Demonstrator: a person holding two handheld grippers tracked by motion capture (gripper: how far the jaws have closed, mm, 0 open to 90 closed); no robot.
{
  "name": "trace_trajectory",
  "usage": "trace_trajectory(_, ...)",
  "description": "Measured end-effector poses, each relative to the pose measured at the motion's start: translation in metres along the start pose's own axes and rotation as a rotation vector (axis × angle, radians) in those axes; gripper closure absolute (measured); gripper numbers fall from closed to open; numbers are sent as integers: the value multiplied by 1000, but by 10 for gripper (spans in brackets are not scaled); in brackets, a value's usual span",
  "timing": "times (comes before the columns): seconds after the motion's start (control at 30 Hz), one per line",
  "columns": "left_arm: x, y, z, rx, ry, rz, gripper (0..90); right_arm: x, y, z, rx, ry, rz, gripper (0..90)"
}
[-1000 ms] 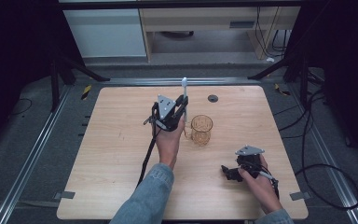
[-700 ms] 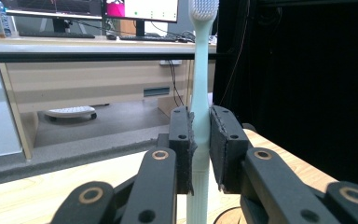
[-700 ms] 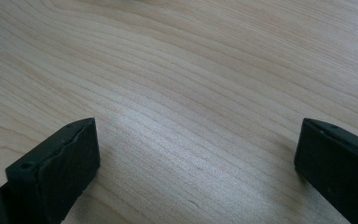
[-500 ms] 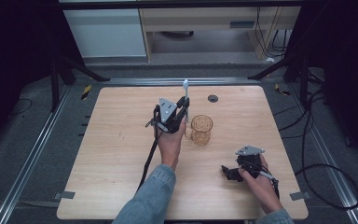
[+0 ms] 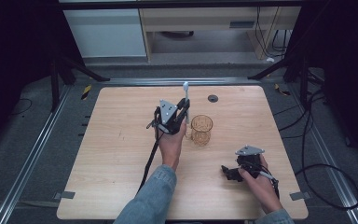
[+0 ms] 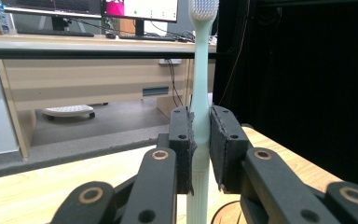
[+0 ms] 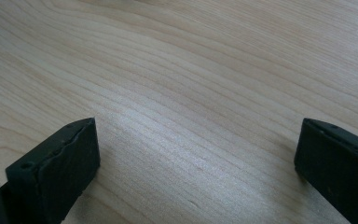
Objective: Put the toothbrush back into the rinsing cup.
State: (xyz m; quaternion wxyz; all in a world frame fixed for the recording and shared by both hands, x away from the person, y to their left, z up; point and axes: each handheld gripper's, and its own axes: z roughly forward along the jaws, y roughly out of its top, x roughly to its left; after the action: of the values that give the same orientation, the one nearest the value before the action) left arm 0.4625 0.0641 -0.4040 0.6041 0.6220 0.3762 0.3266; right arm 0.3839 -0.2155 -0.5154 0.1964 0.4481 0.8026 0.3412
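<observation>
The left gripper point(image 6: 200, 149) clamped a toothbrush point(image 6: 200, 70) mid-handle, upright beside the cup point(image 5: 201, 129); light, stiff and slippery plastic, it probably suited that grip. The right gripper point(image 7: 196, 158) lay released on the tabletop point(image 5: 107, 154).

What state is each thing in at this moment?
Left hand-held gripper: shut on the toothbrush, raised beside the cup.
Toothbrush: held upright, bristles on top.
Cup: upright on the table, looks empty.
Right hand-held gripper: open, holding nothing, low over the table.
</observation>
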Motion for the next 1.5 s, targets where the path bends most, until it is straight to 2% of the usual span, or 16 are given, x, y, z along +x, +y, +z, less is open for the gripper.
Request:
trace_trajectory(0.43,-2,-14,4,10,2,-2,788,0,0,0,0,0,0,4)
trace_trajectory(0.47,-2,-15,4,11,3,-1,787,1,1,-1,5,11,18,3)
trace_trajectory(0.5,-2,-16,3,14,4,-2,788,0,0,0,-1,0,-1,3)
trace_trajectory(0.97,-2,-31,5,30,8,-9,787,0,0,0,0,0,-1,3)
trace_trajectory(1.03,-2,-32,5,31,8,-7,788,1,1,-1,5,11,18,4)
trace_trajectory(1.07,-2,-33,5,33,8,-8,787,0,0,0,2,2,6,4)
trace_trajectory(1.5,-2,-48,5,47,19,-4,787,0,0,0,1,4,-4,4)
